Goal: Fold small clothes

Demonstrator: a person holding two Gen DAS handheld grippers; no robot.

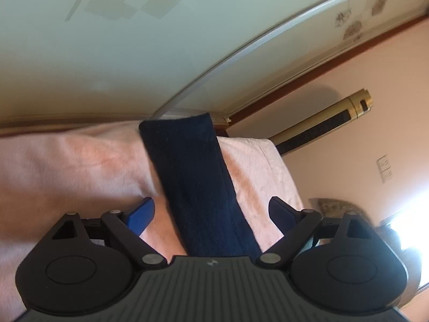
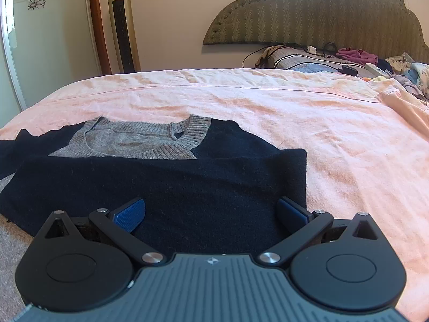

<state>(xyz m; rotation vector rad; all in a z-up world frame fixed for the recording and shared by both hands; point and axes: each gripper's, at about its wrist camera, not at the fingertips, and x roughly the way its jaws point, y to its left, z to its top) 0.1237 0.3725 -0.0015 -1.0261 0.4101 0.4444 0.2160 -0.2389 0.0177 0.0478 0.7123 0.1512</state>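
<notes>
A small navy and grey knit sweater (image 2: 171, 185) lies on the pink bedspread (image 2: 295, 123), grey collar at the far side, with a navy part folded across its front. My right gripper (image 2: 211, 214) is open just above the folded navy part, jaws wide, holding nothing. In the left wrist view a navy sleeve (image 1: 198, 187) runs from under the gripper body out over the pink bedspread (image 1: 67, 166). My left gripper (image 1: 211, 212) is open, its jaws either side of the sleeve and apart from it. This view is tilted.
A gold tower fan (image 2: 123, 24) stands by the wall behind the bed; it also shows in the left wrist view (image 1: 327, 120). A padded headboard (image 2: 316, 10), cables, a charger (image 2: 348, 70) and piled clothes (image 2: 402, 72) are at the far right. A glass door (image 1: 134, 40) fills the left wrist view's top.
</notes>
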